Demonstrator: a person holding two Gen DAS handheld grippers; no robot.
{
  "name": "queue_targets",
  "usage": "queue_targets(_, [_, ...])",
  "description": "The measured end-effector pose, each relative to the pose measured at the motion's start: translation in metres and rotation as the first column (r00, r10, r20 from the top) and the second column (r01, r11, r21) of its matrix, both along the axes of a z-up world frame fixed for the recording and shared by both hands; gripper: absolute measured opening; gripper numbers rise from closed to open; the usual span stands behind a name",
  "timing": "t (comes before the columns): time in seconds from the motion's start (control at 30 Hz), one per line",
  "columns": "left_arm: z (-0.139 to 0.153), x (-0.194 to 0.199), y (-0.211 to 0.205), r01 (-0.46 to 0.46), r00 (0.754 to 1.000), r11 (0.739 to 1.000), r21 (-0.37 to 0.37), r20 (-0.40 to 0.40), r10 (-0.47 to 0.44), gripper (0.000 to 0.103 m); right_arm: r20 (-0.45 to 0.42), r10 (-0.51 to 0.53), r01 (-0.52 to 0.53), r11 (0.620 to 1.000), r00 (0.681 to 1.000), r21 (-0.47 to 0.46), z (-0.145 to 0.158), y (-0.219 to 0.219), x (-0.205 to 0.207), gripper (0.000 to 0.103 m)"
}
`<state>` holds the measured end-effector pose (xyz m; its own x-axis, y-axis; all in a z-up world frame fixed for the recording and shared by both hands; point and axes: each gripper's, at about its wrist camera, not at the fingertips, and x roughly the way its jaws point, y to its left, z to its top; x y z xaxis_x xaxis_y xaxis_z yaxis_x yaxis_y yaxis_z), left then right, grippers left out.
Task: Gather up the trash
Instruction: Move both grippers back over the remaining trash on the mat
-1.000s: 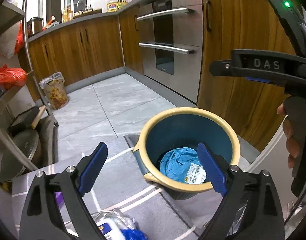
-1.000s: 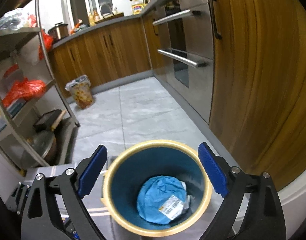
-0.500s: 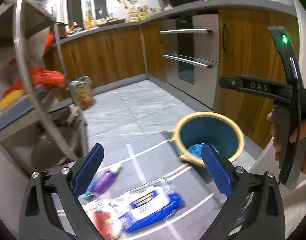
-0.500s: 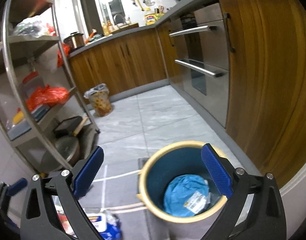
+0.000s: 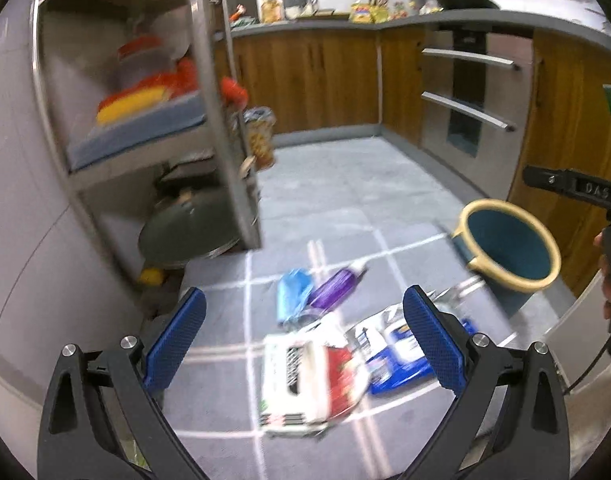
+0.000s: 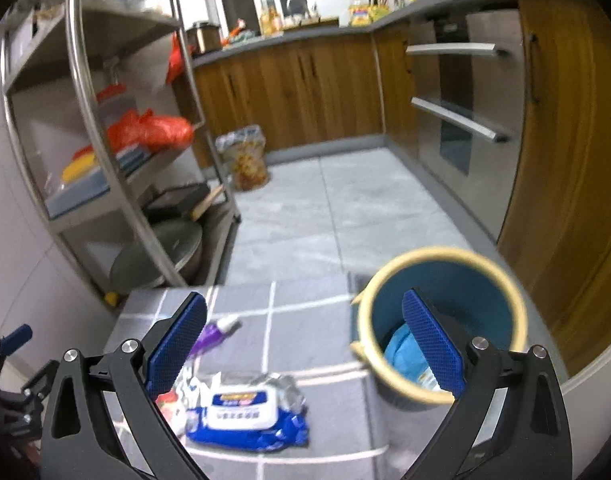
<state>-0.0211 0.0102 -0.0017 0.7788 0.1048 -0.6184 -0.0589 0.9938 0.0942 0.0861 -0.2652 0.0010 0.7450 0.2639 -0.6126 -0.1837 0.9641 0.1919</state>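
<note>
A blue bin with a cream rim (image 5: 509, 246) (image 6: 441, 320) stands on the grey mat by the wooden cabinets; a crumpled blue packet (image 6: 403, 354) lies inside it. On the mat lie a blue wet-wipes pack (image 6: 245, 416) (image 5: 397, 354), a red-and-white box (image 5: 309, 384), a purple tube (image 5: 333, 286) (image 6: 213, 334) and a blue wrapper (image 5: 291, 294). My left gripper (image 5: 305, 344) is open and empty above the box. My right gripper (image 6: 305, 344) is open and empty between the wipes pack and the bin.
A steel shelf rack (image 5: 221, 120) (image 6: 105, 120) with pans and red bags stands at the left. Wooden cabinets and an oven (image 6: 465, 100) line the right. A bag of snacks (image 6: 245, 160) sits on the tiled floor at the back.
Both grippers have swung left, away from the bin and toward the trash on the mat. The left view now faces the box and wipes pack. Both stay open.
</note>
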Motion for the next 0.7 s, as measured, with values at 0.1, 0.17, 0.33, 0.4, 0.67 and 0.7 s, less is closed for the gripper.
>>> queue_targets(0.1, [-0.019,-0.002,0.022,-0.036,0.999,0.999,-0.004,-0.037,0.036,0.097,-0.081,-0.030,0.032,0.999,0.996,0.024,-0.020,0.007,0.008,0.098])
queue_targets(0.17, [-0.030,-0.002,0.034,-0.065,0.997,0.997,-0.035,-0.054,0.063,0.097,-0.117,-0.055,0.059,0.998,0.992,0.027,-0.032,0.011,0.014,0.098])
queue_targets(0.33, [-0.062,0.002,0.050,-0.107,0.989,0.988,-0.112,-0.113,0.094,0.096,-0.176,-0.066,0.064,0.998,0.982,-0.016,-0.058,0.018,0.028,0.098])
queue_targets(0.4, [-0.075,0.007,0.045,-0.092,0.987,0.989,-0.112,-0.142,0.076,0.093,-0.203,-0.056,0.051,0.998,0.978,-0.030,-0.068,0.022,0.034,0.098])
queue_targets(0.67, [-0.105,0.027,0.023,-0.001,0.978,0.993,-0.119,-0.209,-0.024,0.072,-0.273,-0.009,-0.012,0.997,0.962,-0.074,-0.105,0.030,0.052,0.091])
queue_targets(0.7, [-0.106,0.029,0.021,0.003,0.977,0.993,-0.121,-0.211,-0.029,0.070,-0.281,-0.002,-0.018,0.997,0.960,-0.069,-0.108,0.030,0.055,0.085])
